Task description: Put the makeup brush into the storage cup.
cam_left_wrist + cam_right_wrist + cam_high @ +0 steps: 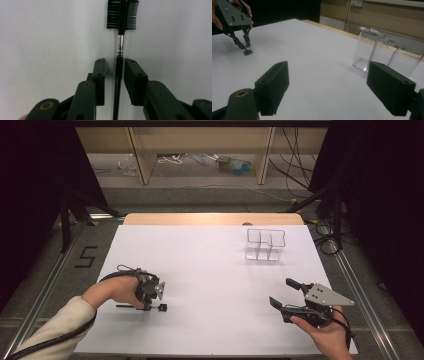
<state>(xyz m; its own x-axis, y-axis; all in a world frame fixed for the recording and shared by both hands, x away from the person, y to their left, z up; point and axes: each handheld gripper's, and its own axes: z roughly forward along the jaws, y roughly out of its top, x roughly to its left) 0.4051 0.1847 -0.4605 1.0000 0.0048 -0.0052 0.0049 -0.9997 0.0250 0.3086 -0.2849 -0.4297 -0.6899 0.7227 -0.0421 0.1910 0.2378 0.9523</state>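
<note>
White sheeting covers the bench (210, 270), which is ringed by dark curtains and a grey floor, with wooden furniture legs and loose cables beyond its far edge. On the bench toward two o'clock stands a clear plastic organizer (265, 244) with several upright compartments; in the right gripper view it (384, 50) rises just past the right jaw.

At about eight o'clock in the high view the left hand-held gripper (150, 306) points down at the bench over a small black brow brush (161, 307), which lies flat with its comb-and-bristle head toward three o'clock. In the left gripper view the left hand-held gripper (116, 68) straddles the thin black handle of the brow brush (120, 50); the head lies at twelve o'clock beyond the jaw tips. A narrow gap shows on each side of the handle, so the pads flank it without pressing on it.

At about five o'clock in the high view the right hand-held gripper (285, 292) is held level just above the bench, well apart from the brush, its jaws spread wide with nothing between them. The right gripper view shows the same wide gap of the right hand-held gripper (329, 87) over bare white surface, with the other hand and its gripper far off at ten o'clock
</note>
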